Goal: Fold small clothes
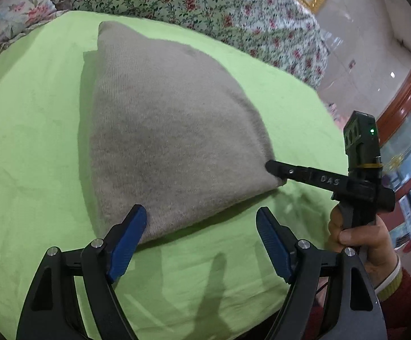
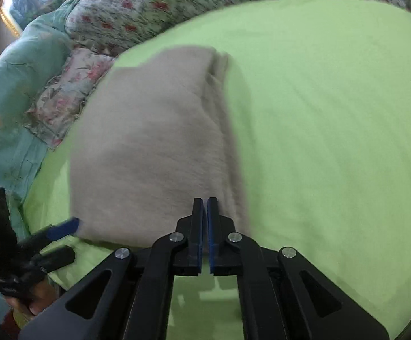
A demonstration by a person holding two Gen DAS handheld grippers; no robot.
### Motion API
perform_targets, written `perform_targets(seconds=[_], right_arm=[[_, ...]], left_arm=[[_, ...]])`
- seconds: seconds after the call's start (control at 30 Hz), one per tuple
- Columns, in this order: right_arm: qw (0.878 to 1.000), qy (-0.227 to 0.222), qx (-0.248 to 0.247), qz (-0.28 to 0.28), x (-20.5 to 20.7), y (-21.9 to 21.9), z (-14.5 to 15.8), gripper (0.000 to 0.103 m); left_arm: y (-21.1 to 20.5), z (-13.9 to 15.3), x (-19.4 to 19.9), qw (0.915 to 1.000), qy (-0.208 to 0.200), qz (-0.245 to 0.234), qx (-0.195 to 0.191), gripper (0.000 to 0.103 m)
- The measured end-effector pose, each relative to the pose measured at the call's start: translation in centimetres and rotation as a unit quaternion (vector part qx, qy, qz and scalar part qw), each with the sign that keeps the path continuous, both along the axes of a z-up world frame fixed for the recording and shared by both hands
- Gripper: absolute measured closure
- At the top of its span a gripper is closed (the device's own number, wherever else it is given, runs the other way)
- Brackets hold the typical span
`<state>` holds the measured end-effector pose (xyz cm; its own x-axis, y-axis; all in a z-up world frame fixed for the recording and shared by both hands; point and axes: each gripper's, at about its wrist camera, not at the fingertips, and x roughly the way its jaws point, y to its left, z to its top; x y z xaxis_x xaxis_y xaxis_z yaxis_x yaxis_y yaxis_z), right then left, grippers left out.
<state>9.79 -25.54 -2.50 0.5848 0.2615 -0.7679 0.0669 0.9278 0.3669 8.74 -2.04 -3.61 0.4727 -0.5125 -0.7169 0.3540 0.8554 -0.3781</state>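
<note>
Knitwear [image 1: 171,130], grey-beige, is probably handling soft, light & floppy w/ decent grip, so best taken at a corner or doubled edge. It's lying folded into a thick pad on the green sheet [image 1: 30,147]. Left gripper [image 1: 201,223] is hovering w/ fingers apart at the near edge. Right gripper [image 2: 205,206] is sitting w/ fingers together at the right corner; can't tell if it's pinching cloth.

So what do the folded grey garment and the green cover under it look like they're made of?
The grey garment looks like a soft knit, maybe wool or a blend: fine ribbing and a fuzzy, matte surface show in the left wrist view. The green cover seems a thin woven cotton-like sheet, matte, with fine creases. Exact fibres can't be told.
</note>
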Motion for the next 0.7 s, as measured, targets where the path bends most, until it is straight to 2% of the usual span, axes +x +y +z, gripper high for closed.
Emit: perform_targets(seconds=[0.07,0.2,0.37,0.7], right_arm=[[1.000,-0.009,0.027,-0.007,-0.4,-0.9,-0.2,0.101],[1.000,-0.014,-0.004,-0.001,-0.4,-0.1,0.2,0.100],[1.000,-0.018,0.004,-0.006,-0.9,-0.3,0.3,0.100],[1.000,-0.009,-0.024,-0.010,-2.5,0.7,1.4,0.099]], left_arm=[[-0.4,0.1,-0.2,0.9999,-0.006,0.001,0.013,0.024],[-0.6,0.2,-0.4,0.9997,-0.009,0.004,0.025,0.023],[0.2,0.1,-0.7,0.9998,-0.002,0.019,0.010,0.022],[1.7,0.7,-2.3,0.9992,0.013,0.035,0.016,0.022]])
